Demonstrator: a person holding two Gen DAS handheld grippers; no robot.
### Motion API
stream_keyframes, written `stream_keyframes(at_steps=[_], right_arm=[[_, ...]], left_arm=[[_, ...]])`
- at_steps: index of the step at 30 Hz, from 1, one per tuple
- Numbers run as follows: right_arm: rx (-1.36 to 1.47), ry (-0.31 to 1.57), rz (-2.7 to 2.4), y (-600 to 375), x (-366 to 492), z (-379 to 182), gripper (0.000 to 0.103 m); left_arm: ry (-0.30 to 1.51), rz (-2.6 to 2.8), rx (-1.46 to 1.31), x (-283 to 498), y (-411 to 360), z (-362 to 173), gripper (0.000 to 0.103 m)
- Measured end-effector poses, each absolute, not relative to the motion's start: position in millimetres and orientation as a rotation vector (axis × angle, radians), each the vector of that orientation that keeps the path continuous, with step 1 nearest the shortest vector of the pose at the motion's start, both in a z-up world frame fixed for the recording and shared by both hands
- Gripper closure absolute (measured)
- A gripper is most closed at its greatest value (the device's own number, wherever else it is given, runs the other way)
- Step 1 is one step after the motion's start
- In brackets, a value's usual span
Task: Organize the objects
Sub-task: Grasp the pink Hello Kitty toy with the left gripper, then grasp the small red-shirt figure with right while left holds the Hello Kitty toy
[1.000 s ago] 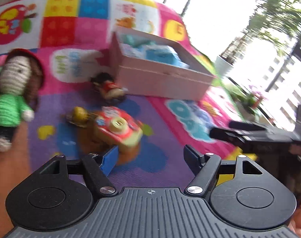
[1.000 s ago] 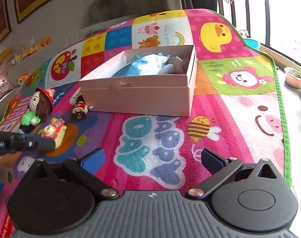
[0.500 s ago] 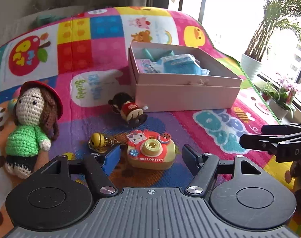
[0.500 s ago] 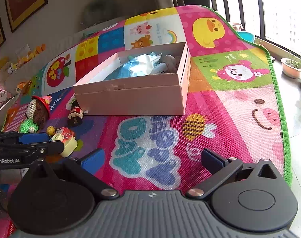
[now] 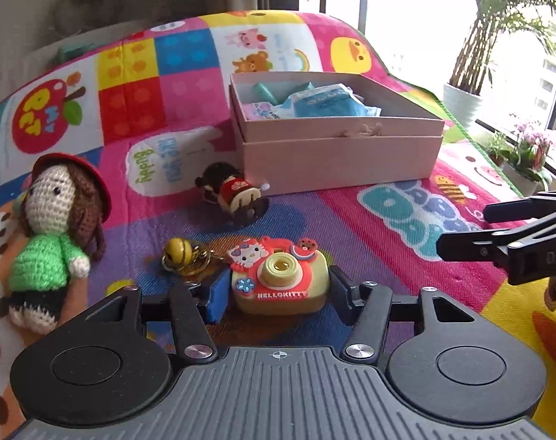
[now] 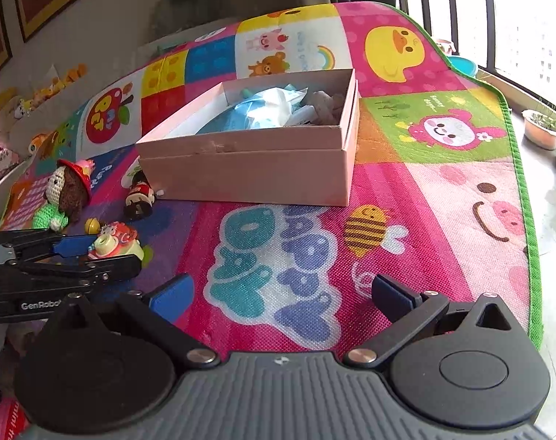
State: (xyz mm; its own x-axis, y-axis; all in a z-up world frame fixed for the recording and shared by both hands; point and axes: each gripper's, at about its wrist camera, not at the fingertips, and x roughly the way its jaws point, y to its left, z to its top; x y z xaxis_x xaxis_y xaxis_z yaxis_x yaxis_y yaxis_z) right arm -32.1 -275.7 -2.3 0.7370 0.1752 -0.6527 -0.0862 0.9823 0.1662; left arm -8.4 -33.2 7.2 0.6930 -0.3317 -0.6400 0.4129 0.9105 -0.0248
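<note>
Step in hand: grasping the small red-and-yellow plastic toy camera with a cat face on top (image 5: 279, 278), the first of the loose toys to be put away, as I judge it.
Left gripper (image 5: 278, 289): its fingers straddle the toy camera and are closing on it; the blue pad sits just beside the toy's left flank and the dark one at its right, but firm contact on both sides is not yet clear.
Right gripper (image 6: 281, 291): fingers wide apart, nothing between them, hovering over the colourful patchwork play mat (image 6: 424, 190).
Toy camera's place: on the mat, near the front, with a yellow bell on a key ring (image 5: 179, 253) just beside it to the left.
Other toys: a crocheted doll with red hat and green jumper (image 5: 54, 234) lies to the left; a small dark-haired figurine in red (image 5: 234, 192) lies on its side near the box.
Destination: probably the open pale pink cardboard box (image 5: 336, 154), already holding blue and white packets.
Next move calls for: finishing the squeeze squarely on the toy's sides, lifting clear of the bell's ring, then carrying it over the box's near wall.
</note>
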Motion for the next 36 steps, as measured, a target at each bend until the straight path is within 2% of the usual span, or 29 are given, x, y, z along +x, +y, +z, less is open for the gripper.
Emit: stream_keyframes(at_steps=[6,8,12,19,27,31,33,36], right_arm=[[-0.016,0.704,0.260,-220.2,-14.0,13.6,0.003],[-0.069,0.690,0.318,-193.9,-3.1,18.2,0.018],[-0.114,0.709,0.384,-147.1,29.4,17.5,0.033],[-0.146,0.736,0.333,-105.7,64.4,4.0,0.074],[-0.183,0.806,0.446,-137.3,3.3,15.8,0.074],[-0.318,0.811,0.467,-177.9,-49.5,18.5,0.072],[-0.381,0.782,0.357,-197.3,-65.3,19.7,0.066],[-0.405,0.728,0.155,-219.0,-72.9,19.7,0.050]], left_arm=[[0.675,-0.247,0.050,-32.4,24.3,6.7,0.042],[0.670,-0.250,0.028,-39.1,33.3,6.9,0.042],[0.659,-0.265,-0.025,-41.6,42.7,7.1,0.042],[0.645,-0.294,-0.132,-43.0,56.7,4.8,0.042],[0.644,-0.299,-0.150,-42.8,58.9,4.3,0.042],[0.645,-0.297,-0.144,-42.5,58.4,4.1,0.042],[0.646,-0.292,-0.132,-43.0,56.7,4.1,0.042],[0.650,-0.283,-0.104,-43.5,53.1,4.3,0.042]])
